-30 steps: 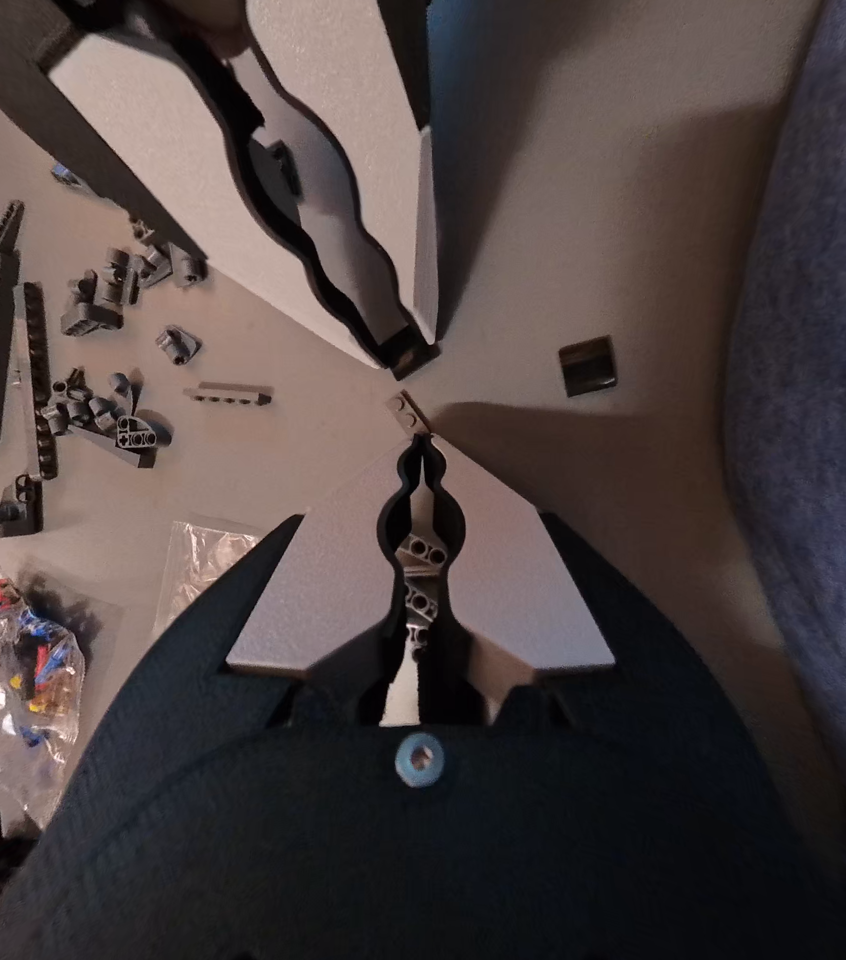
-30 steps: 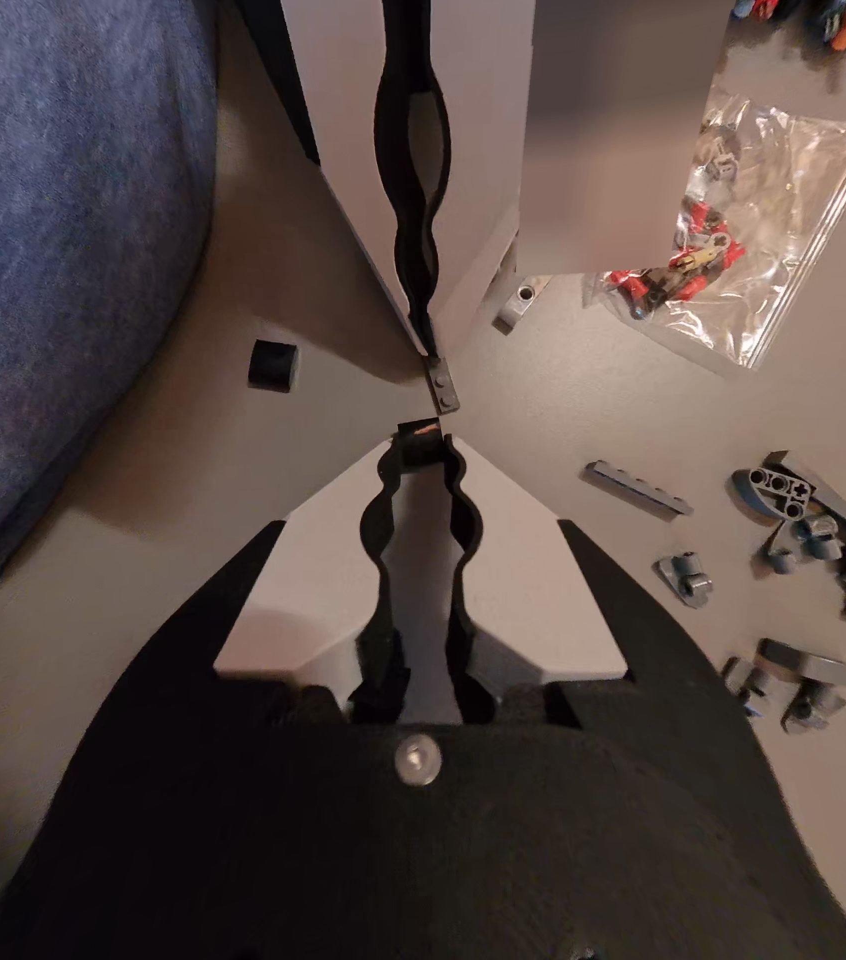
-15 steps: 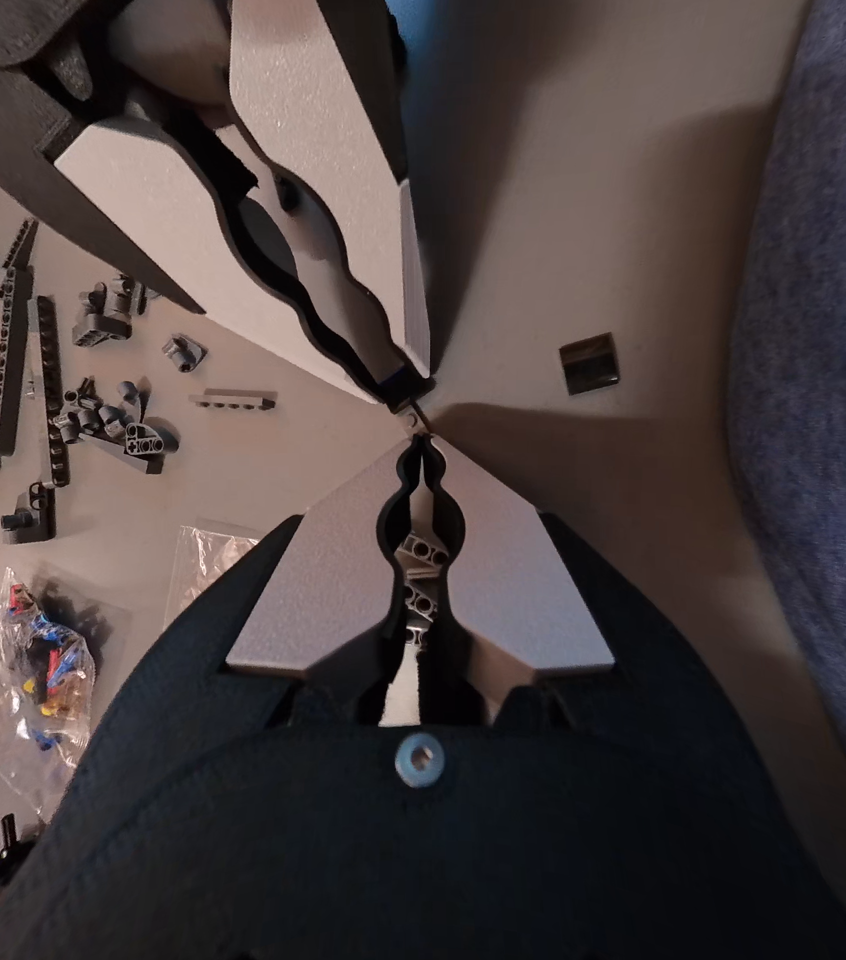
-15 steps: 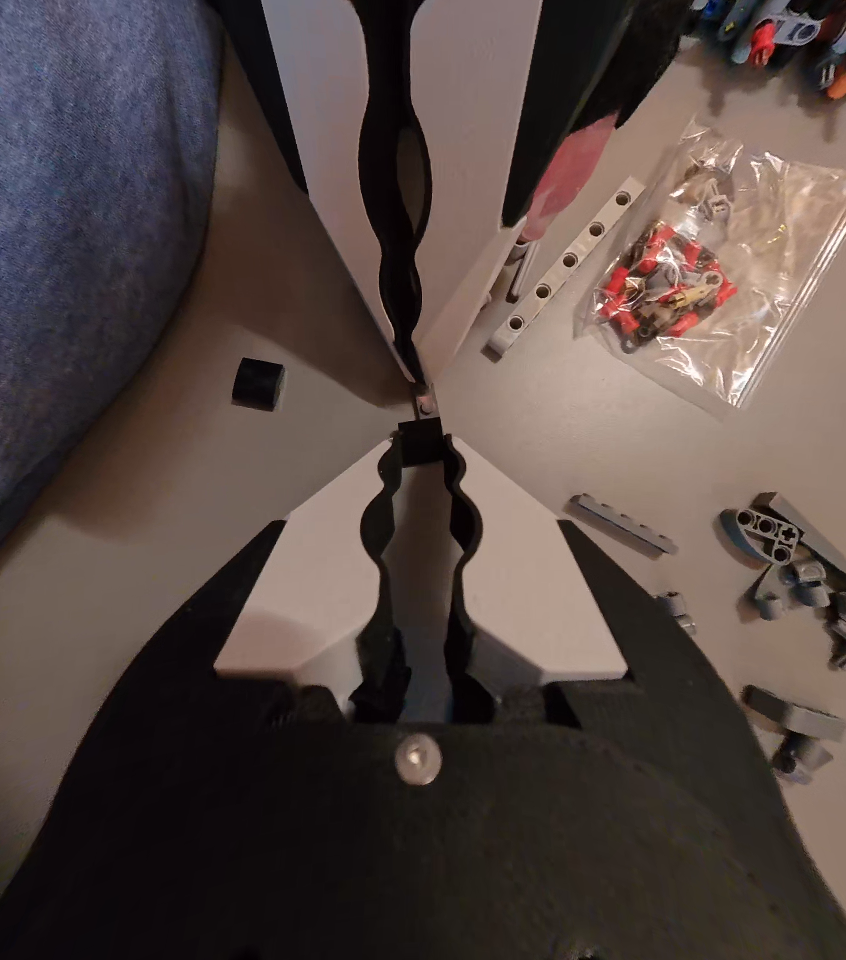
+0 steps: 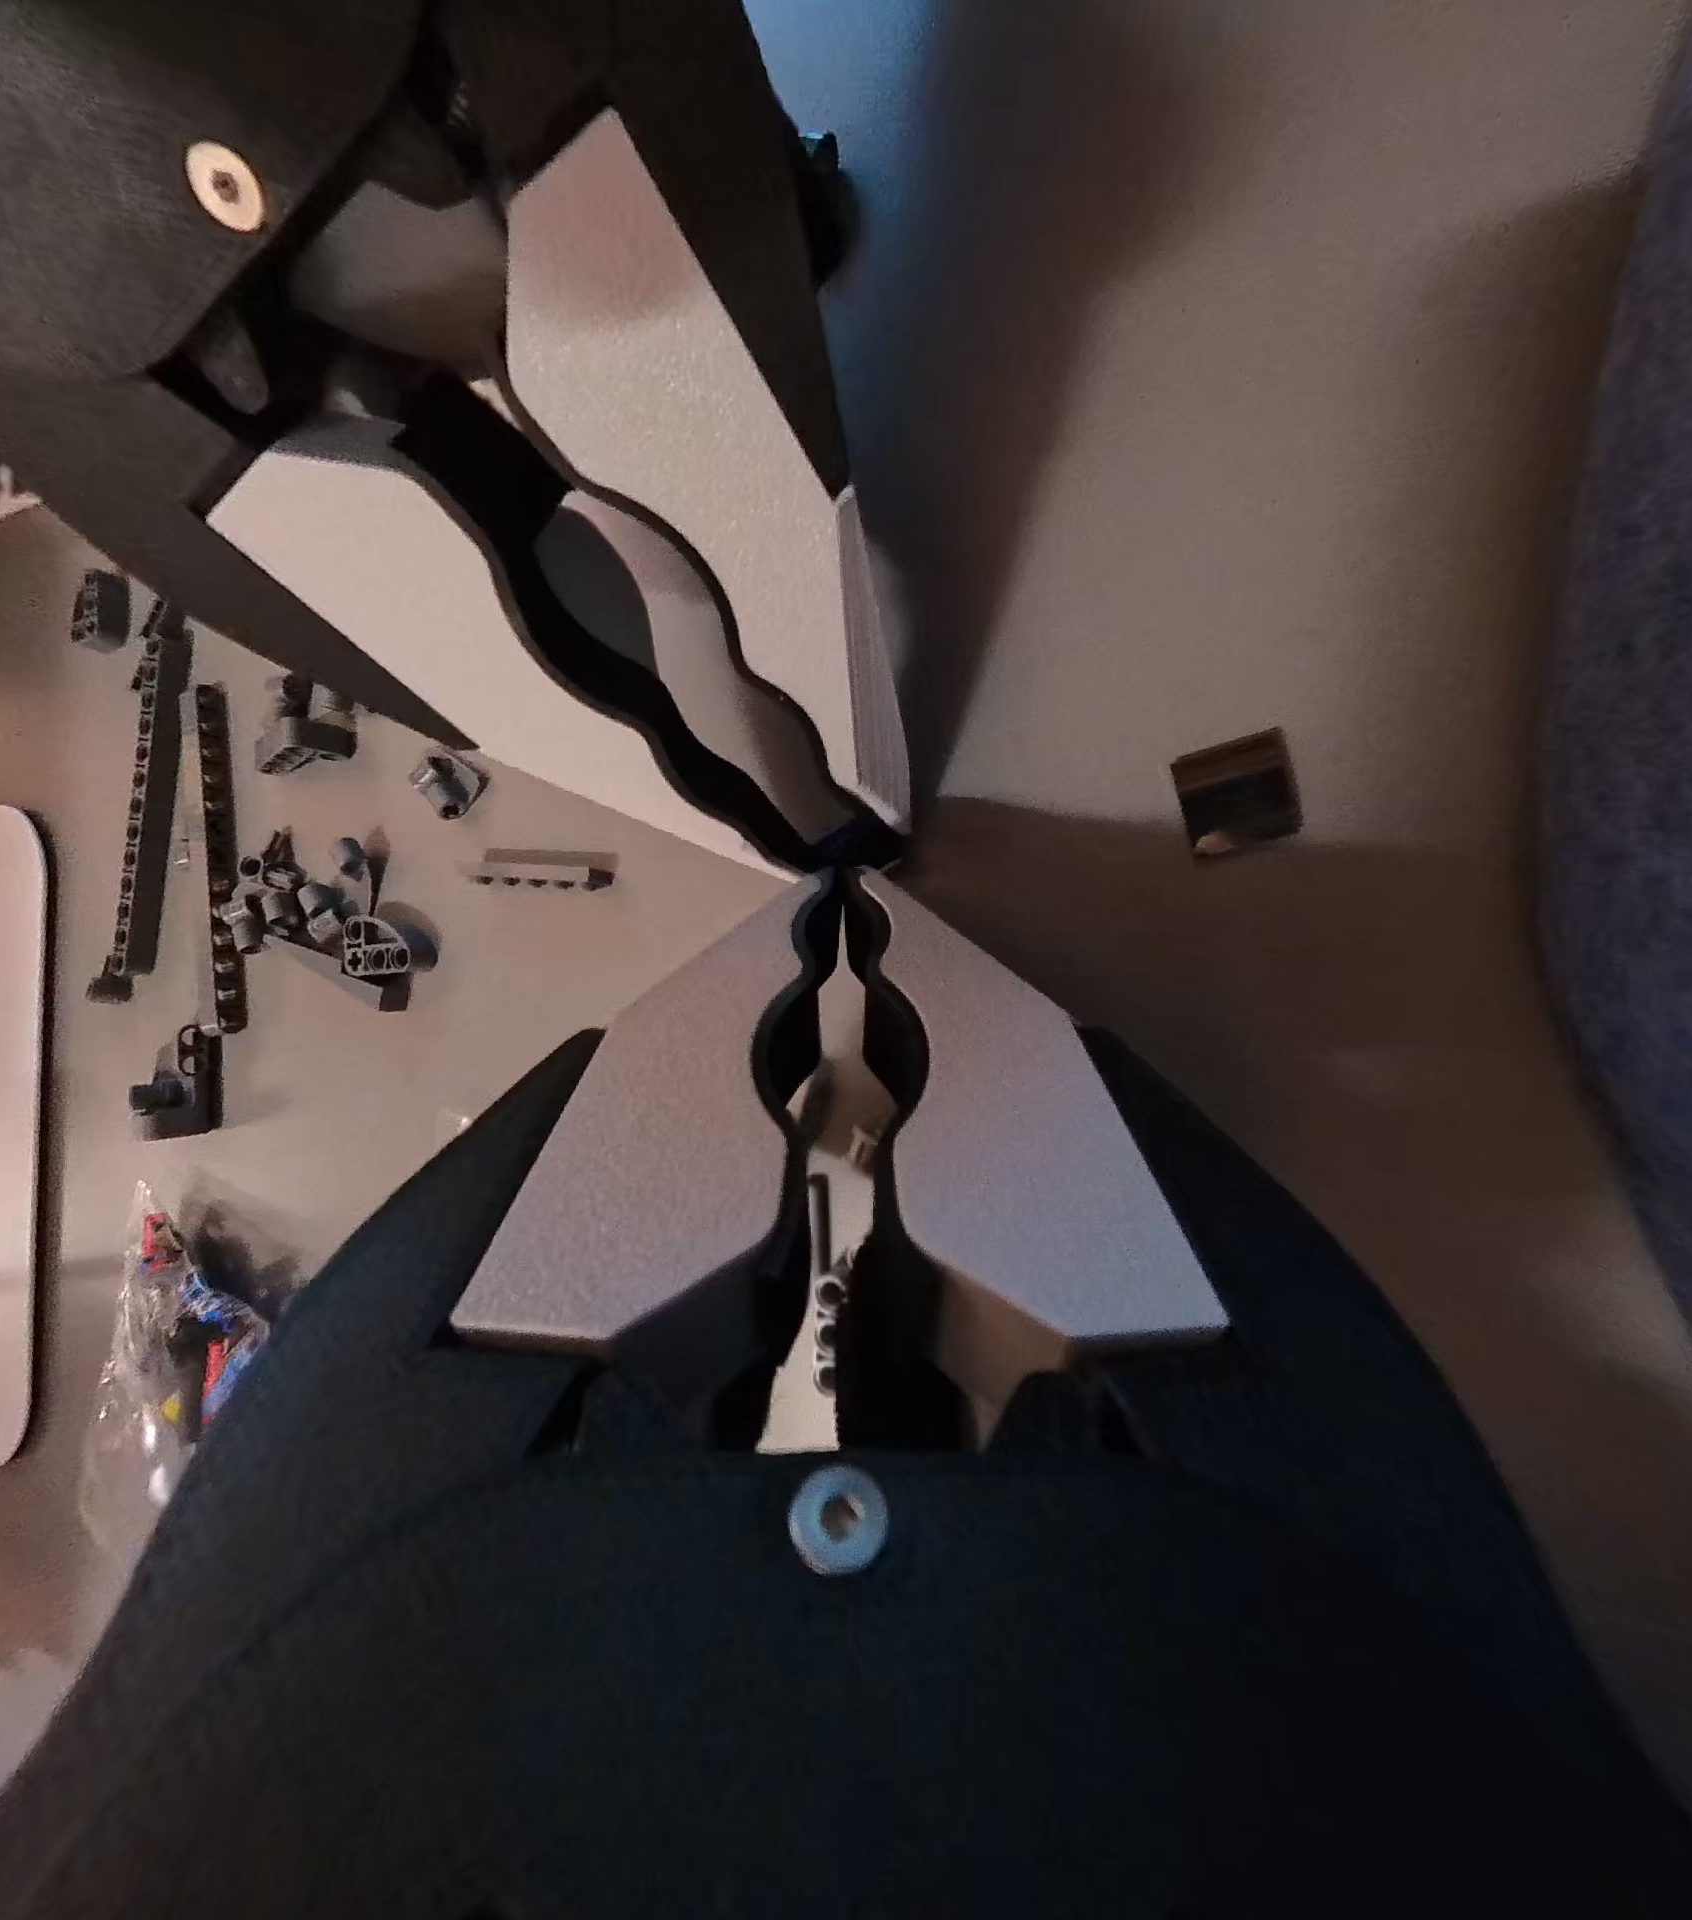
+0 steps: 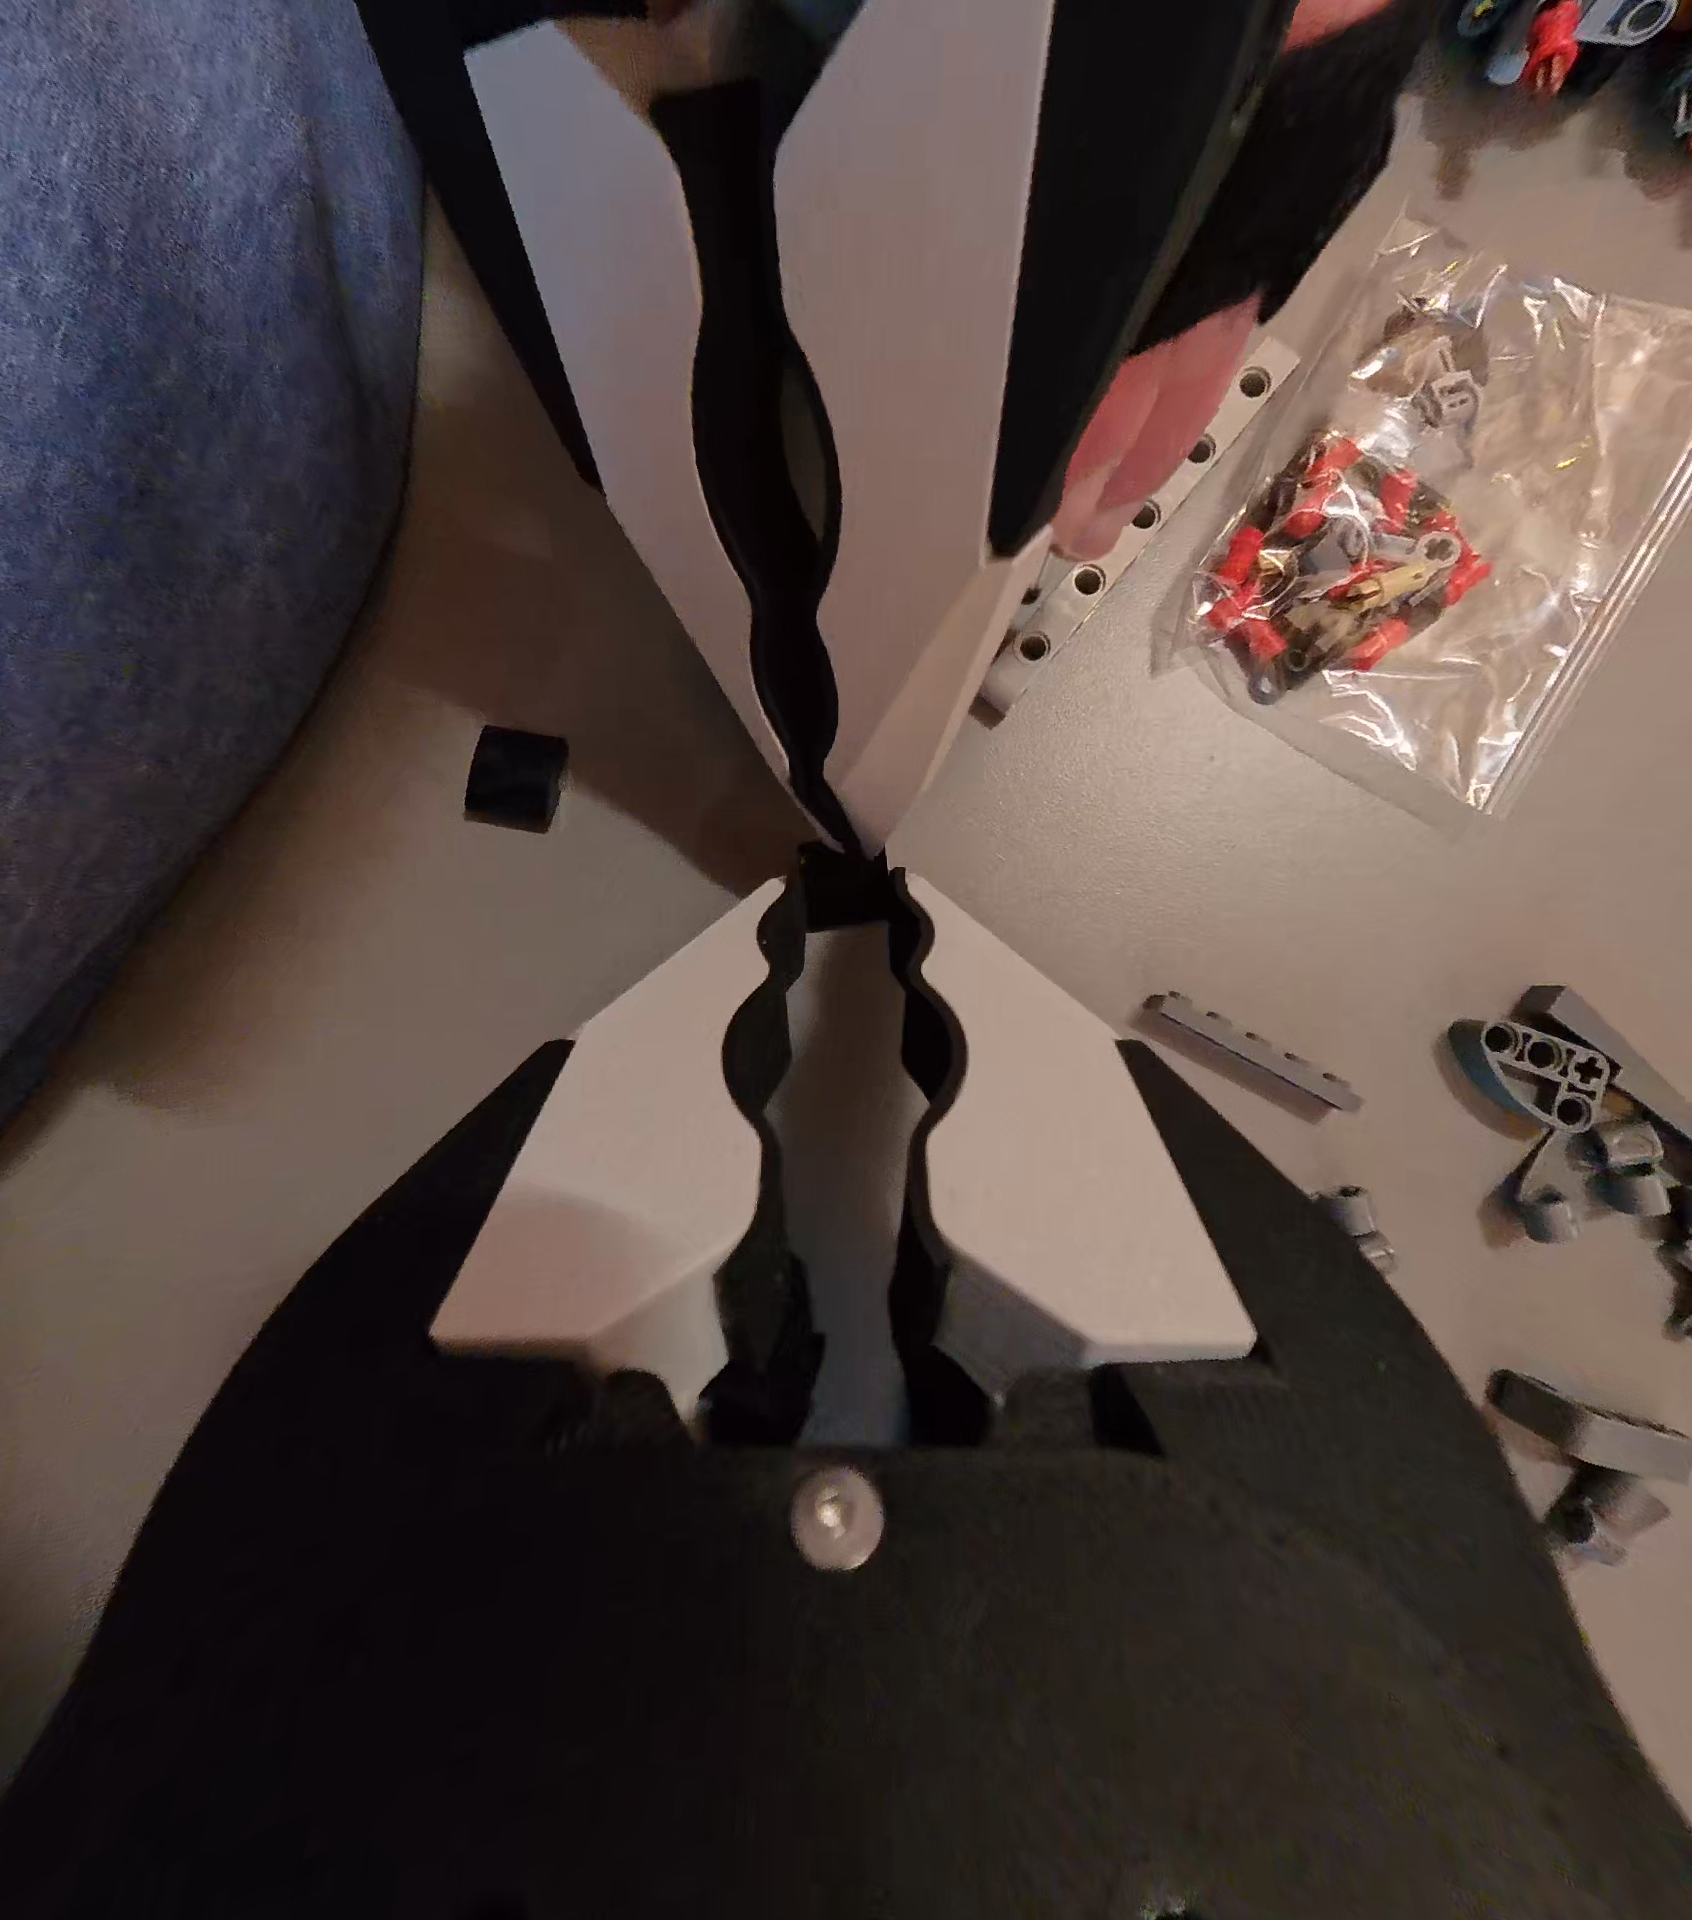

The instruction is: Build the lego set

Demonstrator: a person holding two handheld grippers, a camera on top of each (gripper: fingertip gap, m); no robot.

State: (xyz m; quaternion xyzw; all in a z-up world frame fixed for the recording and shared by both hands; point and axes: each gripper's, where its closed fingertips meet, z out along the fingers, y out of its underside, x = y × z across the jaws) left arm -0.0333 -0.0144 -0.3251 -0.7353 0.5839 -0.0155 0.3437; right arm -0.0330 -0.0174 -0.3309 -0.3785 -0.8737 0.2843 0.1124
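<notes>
My left gripper (image 5: 837, 896) is shut on a small grey plate, which is hidden at the fingertips. My right gripper (image 6: 837, 906) is shut on a small black brick (image 6: 837, 888). The two grippers meet tip to tip above the table, and the left gripper's tips (image 6: 840, 823) press against the black brick. In the left wrist view the right gripper (image 5: 854, 834) comes in from the upper left with the black brick (image 5: 861, 842) at its tip. A second loose black brick (image 5: 1234, 795) lies on the table beside them, also in the right wrist view (image 6: 515, 777).
Grey pieces lie in a pile (image 6: 1652, 1174) with a grey studded plate (image 6: 1247, 1055) and black long beams (image 5: 135, 800). A clear bag of red pins (image 6: 1444, 551) and a light grey holed beam (image 6: 1112, 561) lie farther off. Blue fabric (image 6: 94, 520) borders the table. Only a small space, under 4 cm, lies between the two pairs of fingers.
The two grippers have closed the gap between them. The grey plate that stuck out of the left gripper now meets the black brick and no longer shows.
</notes>
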